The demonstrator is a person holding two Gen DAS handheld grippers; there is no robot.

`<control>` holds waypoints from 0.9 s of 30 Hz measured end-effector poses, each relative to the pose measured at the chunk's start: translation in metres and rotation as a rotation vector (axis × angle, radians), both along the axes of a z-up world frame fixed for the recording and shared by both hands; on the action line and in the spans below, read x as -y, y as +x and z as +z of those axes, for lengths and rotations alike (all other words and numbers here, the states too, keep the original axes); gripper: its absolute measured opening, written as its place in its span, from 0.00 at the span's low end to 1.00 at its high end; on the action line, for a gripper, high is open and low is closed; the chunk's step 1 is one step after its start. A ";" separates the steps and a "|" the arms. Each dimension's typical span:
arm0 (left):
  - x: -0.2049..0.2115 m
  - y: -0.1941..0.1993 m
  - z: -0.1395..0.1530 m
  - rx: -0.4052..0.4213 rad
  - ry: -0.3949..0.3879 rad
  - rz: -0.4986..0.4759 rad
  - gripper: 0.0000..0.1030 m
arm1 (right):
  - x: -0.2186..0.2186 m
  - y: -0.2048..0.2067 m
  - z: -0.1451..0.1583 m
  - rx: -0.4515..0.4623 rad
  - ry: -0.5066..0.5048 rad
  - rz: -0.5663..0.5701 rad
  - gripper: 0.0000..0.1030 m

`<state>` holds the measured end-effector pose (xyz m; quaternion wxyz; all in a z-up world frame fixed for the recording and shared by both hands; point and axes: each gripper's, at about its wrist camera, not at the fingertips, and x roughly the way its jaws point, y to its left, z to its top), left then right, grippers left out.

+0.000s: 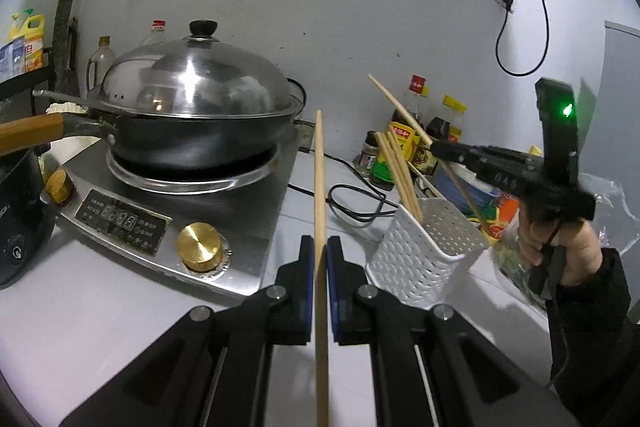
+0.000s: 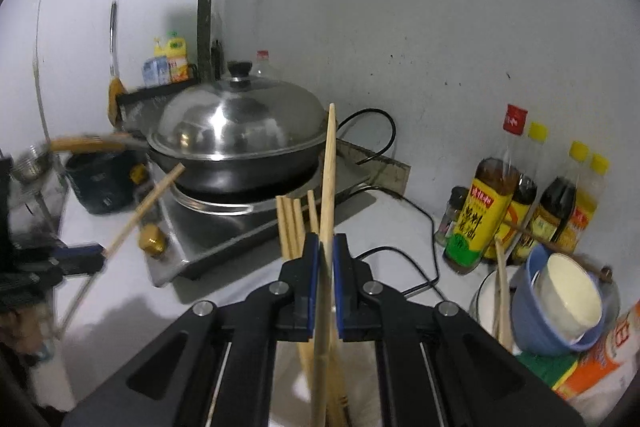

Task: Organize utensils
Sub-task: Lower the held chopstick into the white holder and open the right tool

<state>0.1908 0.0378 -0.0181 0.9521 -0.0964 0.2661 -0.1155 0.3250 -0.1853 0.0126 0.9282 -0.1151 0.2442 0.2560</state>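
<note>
Each clamped on a single chopstick, the left gripper (image 1: 320,259) waits near the stove while the right gripper (image 1: 436,148) angles its stick over the white holder (image 1: 424,251), likely to drop it beside the chopsticks already inside.

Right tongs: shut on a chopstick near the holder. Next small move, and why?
Probably tip the right tongs down so their chopstick slides into the white holder. That chopstick already slants over the holder's opening, where other chopsticks stand. The left tongs grip theirs further off.
</note>
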 end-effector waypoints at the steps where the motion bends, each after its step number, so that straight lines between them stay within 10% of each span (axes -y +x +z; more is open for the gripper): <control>1: -0.002 0.001 -0.001 -0.001 -0.002 0.002 0.05 | -0.005 0.003 -0.006 -0.005 -0.022 0.002 0.06; 27: 0.032 0.000 0.017 0.025 -0.026 -0.003 0.05 | 0.047 -0.030 -0.040 -0.067 0.024 -0.044 0.12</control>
